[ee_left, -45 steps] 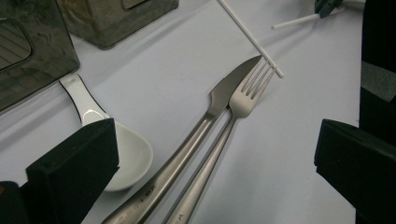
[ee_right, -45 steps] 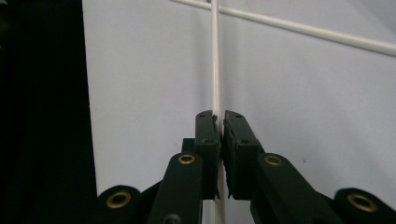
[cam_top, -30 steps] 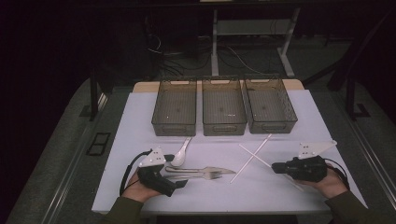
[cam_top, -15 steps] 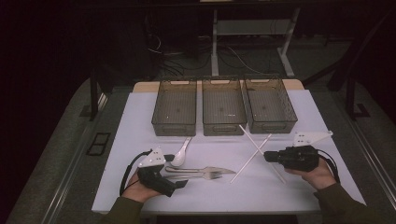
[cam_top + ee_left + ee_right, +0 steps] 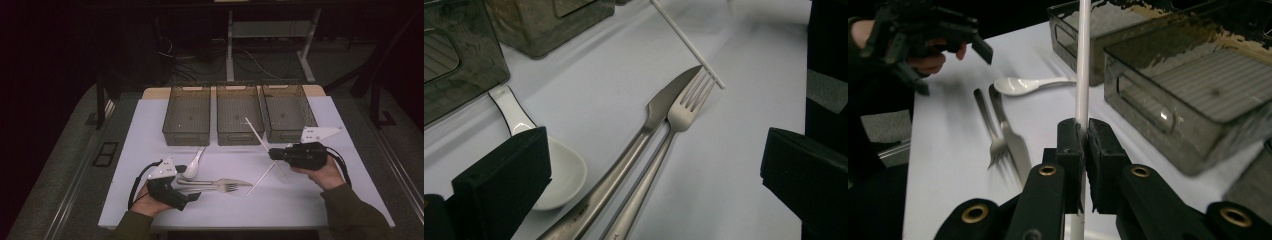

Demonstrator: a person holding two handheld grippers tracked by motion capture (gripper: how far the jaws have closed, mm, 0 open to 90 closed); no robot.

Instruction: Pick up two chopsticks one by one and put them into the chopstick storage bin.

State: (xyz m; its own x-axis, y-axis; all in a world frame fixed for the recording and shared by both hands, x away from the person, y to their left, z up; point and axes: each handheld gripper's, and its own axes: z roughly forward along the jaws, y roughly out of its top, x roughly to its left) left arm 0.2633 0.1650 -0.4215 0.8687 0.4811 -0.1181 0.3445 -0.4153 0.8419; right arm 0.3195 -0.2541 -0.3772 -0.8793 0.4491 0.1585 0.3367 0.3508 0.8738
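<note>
1. A lab or test room, not a home: dark surroundings around one lit counter point(image 5: 150, 200) under a white sheet.
2. At 12 o'clock, loose cables point(image 5: 200, 65) trail over the floor beside a metal stand's legs point(image 5: 305, 60).
3. Three identical clear bins point(image 5: 239, 120) stand in a row.

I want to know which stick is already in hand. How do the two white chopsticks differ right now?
The held chopstick is clamped between the shut jaws of the right gripper and is lifted, pointing up toward the bins; the other chopstick lies flat on the table, untouched, its end by the fork tines. Both are thin, white and straight.
</note>
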